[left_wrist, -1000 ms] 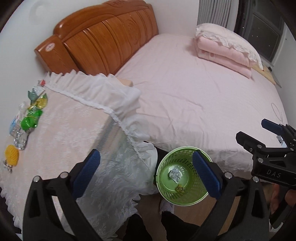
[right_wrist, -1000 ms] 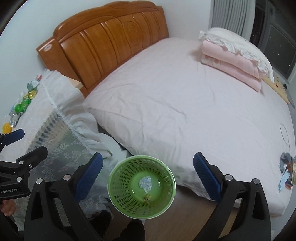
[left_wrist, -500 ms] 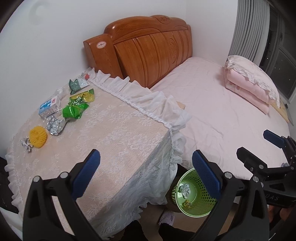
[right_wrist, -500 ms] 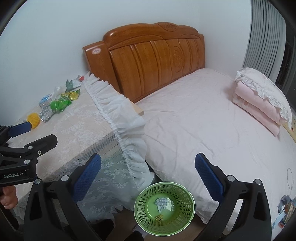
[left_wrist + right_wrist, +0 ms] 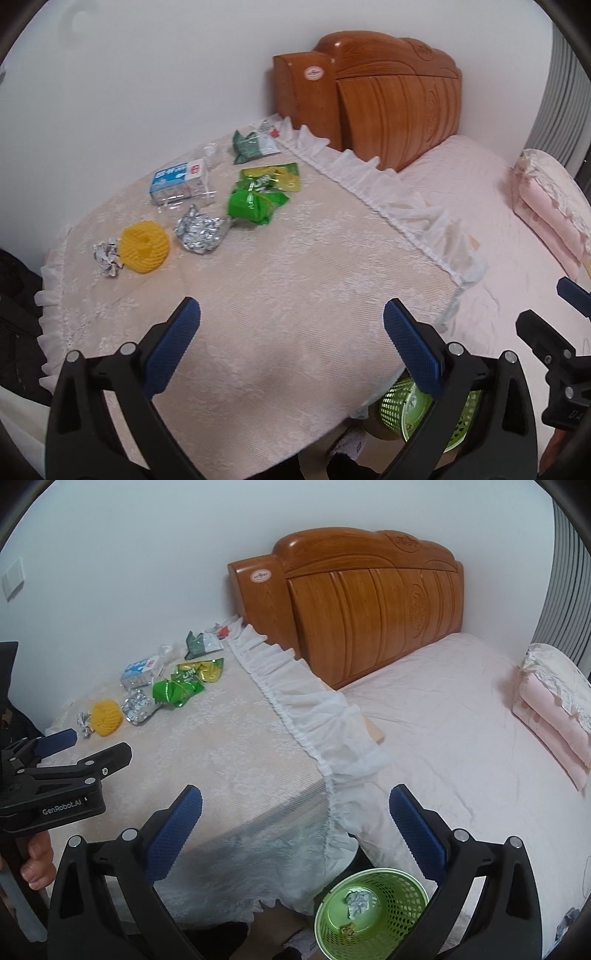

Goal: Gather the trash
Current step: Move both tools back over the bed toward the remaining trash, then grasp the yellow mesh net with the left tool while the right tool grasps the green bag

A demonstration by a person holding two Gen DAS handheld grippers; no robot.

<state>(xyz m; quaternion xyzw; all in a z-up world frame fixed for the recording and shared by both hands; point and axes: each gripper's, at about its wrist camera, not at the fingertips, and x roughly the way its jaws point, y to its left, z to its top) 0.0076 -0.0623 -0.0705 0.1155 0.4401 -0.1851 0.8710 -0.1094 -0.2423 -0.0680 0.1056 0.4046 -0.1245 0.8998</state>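
Trash lies at the far left of a lace-covered table (image 5: 295, 295): a yellow foam net (image 5: 146, 245), a foil wrapper (image 5: 199, 232), a small foil scrap (image 5: 107, 254), green wrappers (image 5: 256, 201), a blue-white carton (image 5: 179, 181) and a green-white packet (image 5: 253, 146). The same pile shows in the right wrist view (image 5: 173, 690). My left gripper (image 5: 291, 339) is open and empty over the near table. My right gripper (image 5: 295, 823) is open and empty, above the table's corner. A green mesh bin (image 5: 371, 912) on the floor holds crumpled paper (image 5: 356, 902).
A bed with a pink sheet (image 5: 461, 738) and wooden headboard (image 5: 369, 605) stands right of the table. Folded pink bedding (image 5: 554, 705) lies on it. The bin also shows in the left wrist view (image 5: 399, 406), partly hidden by the table's edge.
Both grippers have swung up and left, away from the bin toward the table. The trash pile now sits nearer the centre of the left wrist view. Both stay open.
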